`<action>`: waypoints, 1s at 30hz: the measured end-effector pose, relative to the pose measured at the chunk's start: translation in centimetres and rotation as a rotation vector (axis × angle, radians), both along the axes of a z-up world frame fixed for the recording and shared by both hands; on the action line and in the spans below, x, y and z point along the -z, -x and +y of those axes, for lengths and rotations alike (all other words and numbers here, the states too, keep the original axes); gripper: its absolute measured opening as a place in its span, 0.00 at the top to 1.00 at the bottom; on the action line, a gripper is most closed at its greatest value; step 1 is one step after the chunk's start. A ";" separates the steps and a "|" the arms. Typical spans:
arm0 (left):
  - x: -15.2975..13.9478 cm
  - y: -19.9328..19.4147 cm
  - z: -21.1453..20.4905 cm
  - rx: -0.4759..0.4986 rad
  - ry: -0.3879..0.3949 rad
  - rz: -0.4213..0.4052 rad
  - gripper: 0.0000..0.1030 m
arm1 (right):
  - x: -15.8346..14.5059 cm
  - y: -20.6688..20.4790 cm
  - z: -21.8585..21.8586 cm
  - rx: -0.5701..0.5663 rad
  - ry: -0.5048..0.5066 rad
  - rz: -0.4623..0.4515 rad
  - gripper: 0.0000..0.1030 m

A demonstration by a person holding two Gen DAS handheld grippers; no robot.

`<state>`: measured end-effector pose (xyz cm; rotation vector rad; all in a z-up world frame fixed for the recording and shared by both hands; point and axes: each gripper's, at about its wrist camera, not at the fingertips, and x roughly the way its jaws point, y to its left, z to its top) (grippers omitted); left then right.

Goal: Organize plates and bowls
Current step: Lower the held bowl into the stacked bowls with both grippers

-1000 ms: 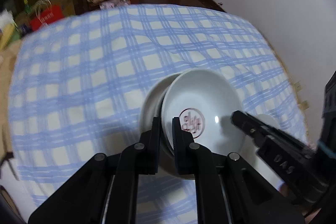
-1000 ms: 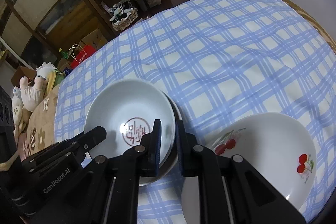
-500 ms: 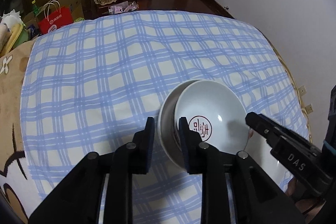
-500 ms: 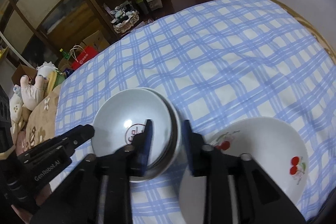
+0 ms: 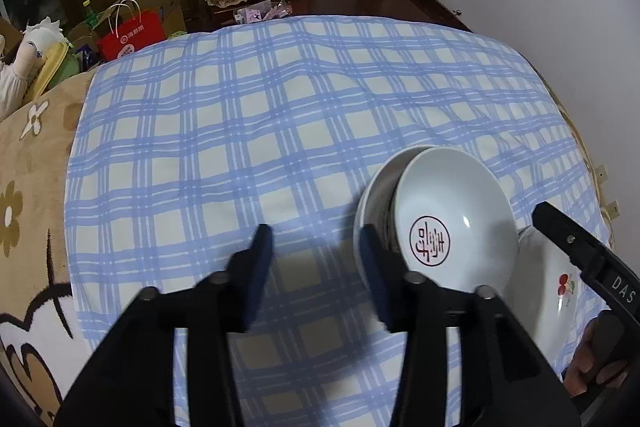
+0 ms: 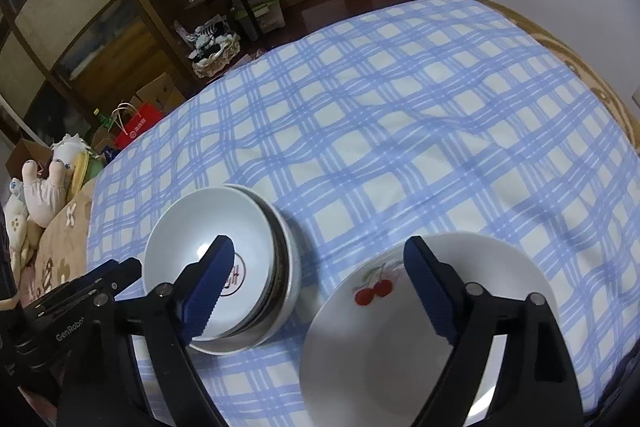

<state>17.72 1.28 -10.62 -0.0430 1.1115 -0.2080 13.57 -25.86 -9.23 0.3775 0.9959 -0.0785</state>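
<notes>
Bowls sit nested on the checked cloth, the top one skewed toward the cherry plate just beside them. Both the left gripper and the right gripper stand wide open, holding nothing. A good next move probably squares the skewed bowl first, then takes the plate by its near rim, lifting level so it cannot slide.

2 wrist views look down, close, sharing stacked bowls
</notes>
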 end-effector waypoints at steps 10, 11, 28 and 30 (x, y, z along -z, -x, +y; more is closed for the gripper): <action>1.4 -0.5 0.0 -0.002 -0.036 0.030 0.48 | 0.2 0.4 -0.4 0.009 0.078 0.012 0.12; 1.6 -0.6 0.1 0.000 -0.034 0.039 0.48 | 0.3 0.3 -0.4 0.004 0.078 0.016 0.12; 1.7 -1.1 0.6 -0.002 0.009 0.073 0.48 | 2.5 0.1 -0.2 -0.035 -0.045 0.079 0.56; 1.2 -1.0 0.8 0.001 0.034 0.065 0.48 | 2.6 0.1 -0.2 -0.036 -0.064 0.076 0.56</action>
